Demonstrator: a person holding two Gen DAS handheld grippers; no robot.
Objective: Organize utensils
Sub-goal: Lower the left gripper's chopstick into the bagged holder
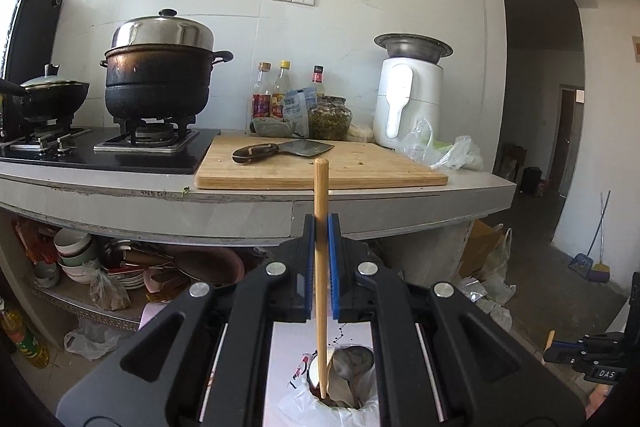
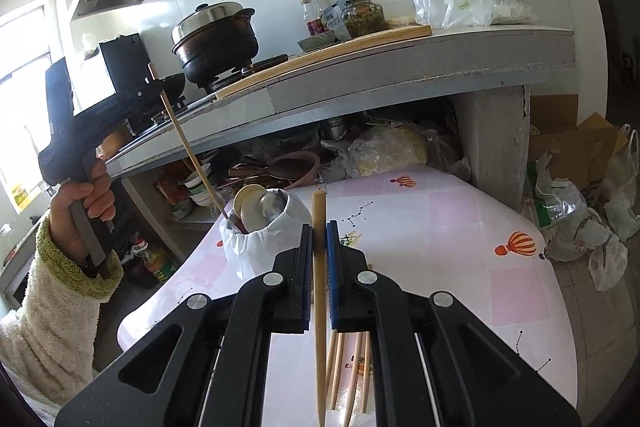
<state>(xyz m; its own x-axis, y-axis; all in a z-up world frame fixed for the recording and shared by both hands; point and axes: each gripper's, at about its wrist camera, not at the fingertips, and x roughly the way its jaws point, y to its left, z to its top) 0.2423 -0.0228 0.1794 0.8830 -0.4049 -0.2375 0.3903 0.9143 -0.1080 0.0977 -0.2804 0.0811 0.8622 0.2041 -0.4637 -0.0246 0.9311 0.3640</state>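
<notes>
Left wrist view: left gripper (image 1: 321,223) fingers clamped tight on a pale wooden chopstick (image 1: 321,267), upright, lower tip inside the white-bagged utensil cup (image 1: 344,387) on the pink patterned desk (image 1: 288,355).

Right wrist view: right gripper (image 2: 319,233) fingers pinched on another wooden chopstick (image 2: 319,307), above loose chopsticks (image 2: 352,367) lying on the desk; cup well ahead.

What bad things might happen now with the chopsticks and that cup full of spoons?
1. The left gripper pinches its wooden chopstick near the top; the tip may snag on the spoons crowding the white-bagged cup.
2. A hard push could tip that cup off the pink table edge.
3. The right gripper may knock the loose chopsticks beneath.
</notes>
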